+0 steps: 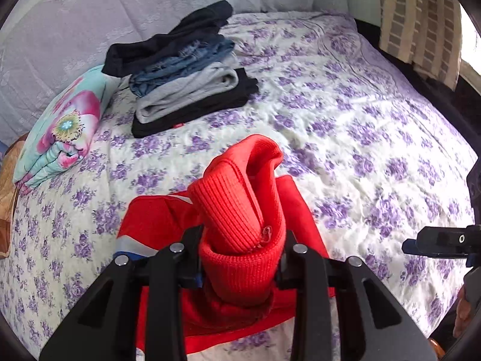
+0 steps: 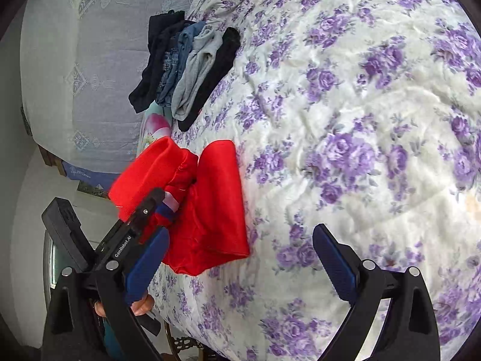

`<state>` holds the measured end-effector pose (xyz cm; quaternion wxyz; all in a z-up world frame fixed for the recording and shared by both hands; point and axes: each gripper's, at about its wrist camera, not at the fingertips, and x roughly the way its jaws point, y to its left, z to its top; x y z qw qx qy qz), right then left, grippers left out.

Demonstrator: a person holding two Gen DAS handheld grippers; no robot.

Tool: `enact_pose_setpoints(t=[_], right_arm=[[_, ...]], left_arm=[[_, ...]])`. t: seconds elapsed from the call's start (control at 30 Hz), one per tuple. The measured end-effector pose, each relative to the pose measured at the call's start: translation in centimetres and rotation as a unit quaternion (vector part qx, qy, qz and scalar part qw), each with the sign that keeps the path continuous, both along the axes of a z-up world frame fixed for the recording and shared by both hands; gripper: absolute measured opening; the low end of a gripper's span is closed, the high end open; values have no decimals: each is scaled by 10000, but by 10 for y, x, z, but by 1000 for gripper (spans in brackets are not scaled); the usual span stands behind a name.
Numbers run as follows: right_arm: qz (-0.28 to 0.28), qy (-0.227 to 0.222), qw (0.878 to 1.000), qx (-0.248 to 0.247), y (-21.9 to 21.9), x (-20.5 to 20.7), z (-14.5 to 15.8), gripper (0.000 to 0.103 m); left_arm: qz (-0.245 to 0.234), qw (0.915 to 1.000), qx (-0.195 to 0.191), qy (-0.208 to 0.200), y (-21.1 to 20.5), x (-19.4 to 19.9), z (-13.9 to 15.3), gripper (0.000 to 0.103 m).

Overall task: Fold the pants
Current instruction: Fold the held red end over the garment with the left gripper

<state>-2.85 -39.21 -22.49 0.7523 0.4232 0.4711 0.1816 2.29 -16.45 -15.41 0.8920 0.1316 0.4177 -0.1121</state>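
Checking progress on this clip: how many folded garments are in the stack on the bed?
4 visible, stacked by the flowered pillow: black pants at the bottom, then a grey pair, jeans, and a dark garment on top. More could be hidden between layers.

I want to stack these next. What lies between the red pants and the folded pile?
Only bare floral bedspread lies between the red pants and the folded pile, shown in the left wrist view.

The tips of the left gripper (image 1: 242, 251) are hidden inside the bunched ribbed cuff of the red knit pants (image 1: 240, 207). In the right wrist view, the flower-printed folded blanket (image 2: 156, 126) is mostly covered by the red pants. The lowest black garment of the folded clothes stack (image 1: 186, 90) shows only its edge.
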Motion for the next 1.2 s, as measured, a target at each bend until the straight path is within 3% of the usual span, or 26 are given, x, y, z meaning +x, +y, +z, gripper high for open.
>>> enact_pose_setpoints(t=[0.13, 0.17, 0.2, 0.27, 0.37, 0.47, 0.53, 0.63, 0.77, 0.87, 0.97, 1.03, 1.1, 1.17, 1.2], right_arm=[[105, -22, 9999, 36, -8, -1, -5, 97], [140, -34, 9999, 47, -9, -1, -5, 97], [167, -37, 9998, 61, -10, -2, -6, 97], [224, -43, 9997, 89, -11, -1, -5, 97], [271, -119, 9995, 73, -10, 2, 1, 97], [315, -348, 9988, 122, -9, 9, 17, 97], [486, -526, 9973, 148, 1, 19, 32, 97], [900, -793, 9922, 329, 34, 38, 52, 97], [1309, -847, 9844, 819, 92, 65, 64, 97], [1561, -566, 9772, 1321, 133, 81, 55, 97], [1405, -155, 9848, 1007, 151, 93, 33, 97], [1077, 190, 9932, 404, 143, 94, 9, 88], [755, 435, 9943, 622, 121, 93, -16, 56], [552, 684, 9906, 1048, 109, 89, -27, 48], [533, 650, 9910, 1040, 108, 87, -24, 53]], left_arm=[[-196, 9980, 606, -44, -32, -14, -25, 34], [-247, 9976, 646, -13, -37, -16, -28, 47], [-343, 9975, 609, 63, -42, -19, -31, 69], [-495, 9965, 642, 200, -54, -27, -38, 84], [-769, 9940, 779, 74, -67, -48, -37, 83], [-798, 9958, 430, -93, -48, -64, -10, 83], [-486, 9988, 28, -78, -13, -60, 9, 83], [421, 9970, -649, 47, 65, -33, 27, 84], [1588, 9745, -1569, 240, 166, 5, 31, 84], [1810, 9578, -2163, 550, 201, 18, 16, 84], [1775, 9561, -2152, 895, 198, 27, -13, 84], [1693, 9650, -1666, 1116, 188, 29, -37, 84], [1622, 9689, -1304, 1341, 187, 29, -64, 86], [1706, 9597, -1546, 1611, 202, 29, -80, 89], [1752, 9557, -1679, 1664, 210, 29, -79, 89]])
